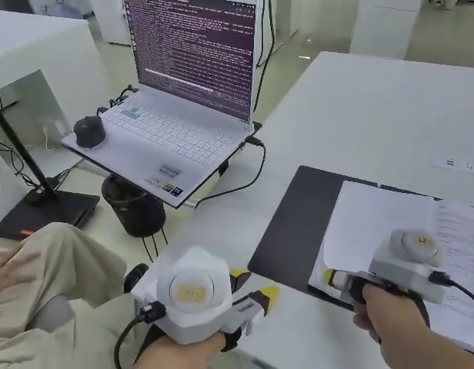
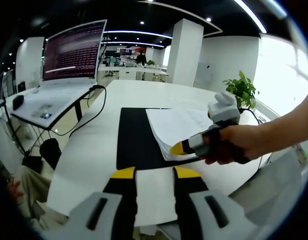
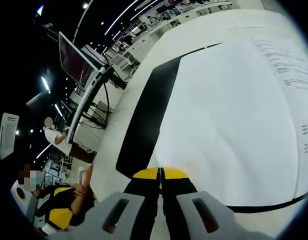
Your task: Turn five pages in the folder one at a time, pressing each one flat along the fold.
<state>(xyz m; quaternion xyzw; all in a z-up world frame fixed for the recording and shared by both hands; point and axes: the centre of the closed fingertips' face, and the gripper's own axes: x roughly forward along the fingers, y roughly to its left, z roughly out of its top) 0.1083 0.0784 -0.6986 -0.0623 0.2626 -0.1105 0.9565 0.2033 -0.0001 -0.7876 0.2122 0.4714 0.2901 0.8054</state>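
The black folder (image 1: 295, 227) lies open on the white table (image 1: 360, 108), with printed sheets (image 1: 460, 238) on its right half. One white page (image 1: 375, 223) curves up over them. My right gripper (image 1: 330, 277) is at that page's near left corner; in the right gripper view its yellow tips (image 3: 161, 173) are pressed together on the page (image 3: 229, 110) edge. In the left gripper view the right gripper (image 2: 177, 148) grips the paper stack's edge. My left gripper (image 1: 253, 283) hovers open at the table's near edge, left of the folder (image 2: 136, 137), with nothing between its fingers (image 2: 155, 172).
A white laptop (image 1: 171, 131) on a stand sits off the table's left side, with a black mouse (image 1: 89, 131) and a cable (image 1: 248, 181) trailing toward the table. A person's leg (image 1: 52, 269) is at lower left. A plant (image 2: 241, 90) stands at the far right.
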